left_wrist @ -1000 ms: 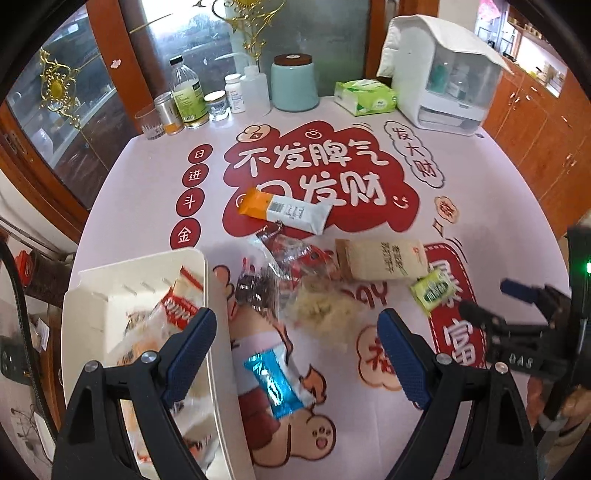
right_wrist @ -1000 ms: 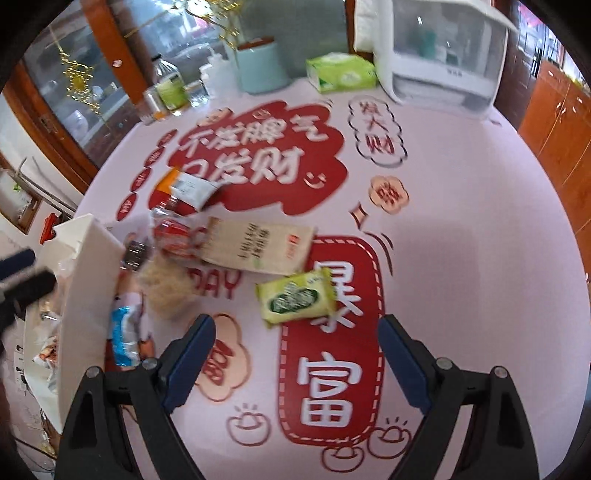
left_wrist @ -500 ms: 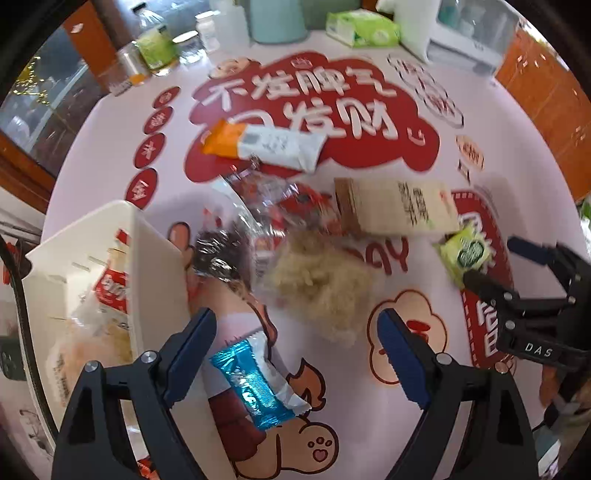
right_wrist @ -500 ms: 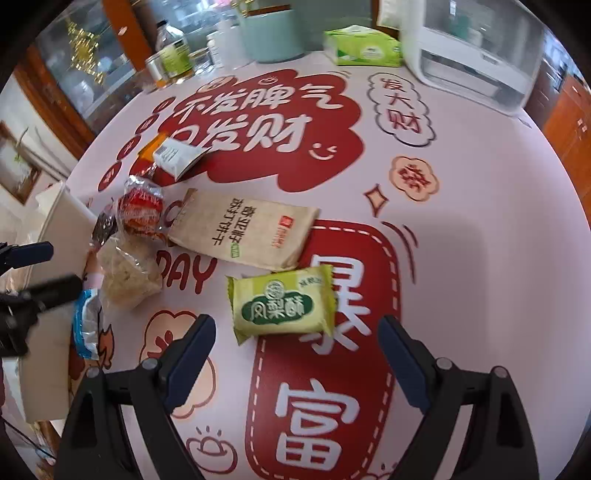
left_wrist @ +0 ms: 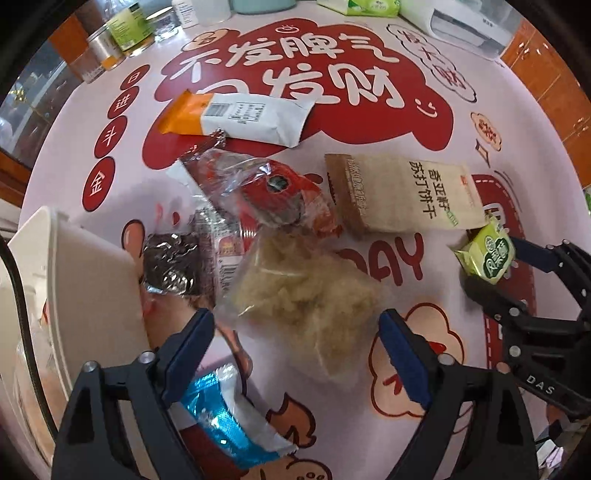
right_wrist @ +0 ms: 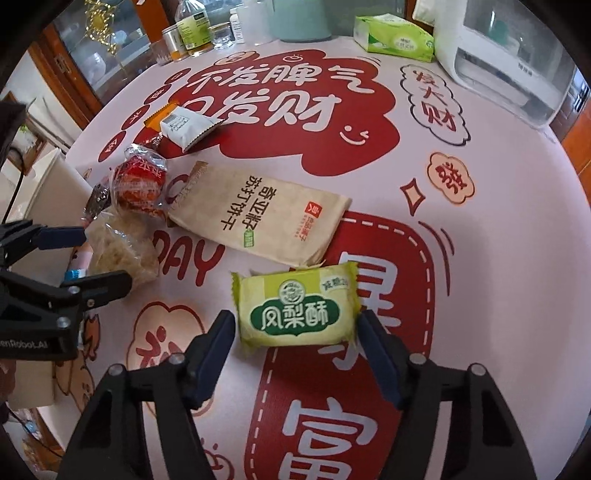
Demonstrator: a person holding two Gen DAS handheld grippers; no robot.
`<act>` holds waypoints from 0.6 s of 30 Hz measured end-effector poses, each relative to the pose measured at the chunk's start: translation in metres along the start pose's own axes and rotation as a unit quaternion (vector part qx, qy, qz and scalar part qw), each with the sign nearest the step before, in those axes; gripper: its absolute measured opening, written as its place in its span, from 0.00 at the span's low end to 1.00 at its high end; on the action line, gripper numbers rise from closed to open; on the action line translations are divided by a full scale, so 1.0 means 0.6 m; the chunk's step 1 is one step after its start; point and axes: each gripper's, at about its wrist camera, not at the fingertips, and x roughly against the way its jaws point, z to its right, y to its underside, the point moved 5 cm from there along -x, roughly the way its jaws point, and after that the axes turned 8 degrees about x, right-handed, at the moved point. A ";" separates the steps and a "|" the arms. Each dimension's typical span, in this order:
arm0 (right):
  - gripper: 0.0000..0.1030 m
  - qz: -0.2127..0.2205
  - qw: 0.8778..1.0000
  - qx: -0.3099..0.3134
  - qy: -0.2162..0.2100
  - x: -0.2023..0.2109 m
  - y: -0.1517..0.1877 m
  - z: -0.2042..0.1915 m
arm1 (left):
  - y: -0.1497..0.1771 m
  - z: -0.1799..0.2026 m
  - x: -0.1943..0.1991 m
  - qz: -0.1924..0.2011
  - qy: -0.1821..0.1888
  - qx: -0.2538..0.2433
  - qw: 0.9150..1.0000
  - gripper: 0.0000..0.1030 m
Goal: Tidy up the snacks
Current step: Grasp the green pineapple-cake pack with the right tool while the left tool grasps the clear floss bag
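While the right gripper points steeply down over the table, its jaws are closing around the green pineapple-cake packet, which lies flat between the two blue pads. The right pad looks to be at the packet's crimped edge, and a thin gap shows at the left pad, so the packet is bracketed but not yet squeezed. Just beyond it, toward the middle of the table, lies the tan soda-cracker bag, its near edge almost touching the green packet.

The left gripper hangs straight down with its jaws spread wide and opening; nothing is pinched. Between its pads and a little ahead sits the clear bag of pale shredded snack. A blue foil packet lies under the left finger, close to the near edge of the table. Beside that, at the table's left edge, stands the white storage box. Farther on, a crinkled dark foil packet and a red wrapped snack crowd against the shredded bag, and past them rests an orange-and-white packet on the red lettering of the tablecloth.

Along the far edge of the table stand jars and bottles, a green tissue pack and a white appliance.
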 end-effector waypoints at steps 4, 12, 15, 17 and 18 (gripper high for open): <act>0.58 0.005 1.000 0.005 -0.001 0.001 -0.001 0.000 | -0.007 0.009 -0.017 0.000 -0.024 -0.020 1.000 0.90; 0.52 0.008 1.000 -0.006 -0.009 0.005 0.001 0.002 | -0.004 0.013 -0.019 0.003 -0.012 -0.015 1.000 0.60; 0.52 0.005 1.000 -0.008 -0.013 0.005 0.002 0.000 | 0.000 0.016 -0.014 0.008 -0.013 -0.023 1.000 0.51; 0.51 0.004 1.000 -0.007 -0.015 0.006 0.005 -0.004 | 0.005 0.019 -0.007 0.010 -0.012 -0.023 1.000 0.46; 0.51 0.002 1.000 -0.007 -0.016 0.007 0.007 -0.006 | 0.007 0.019 -0.004 0.011 -0.010 -0.021 1.000 0.44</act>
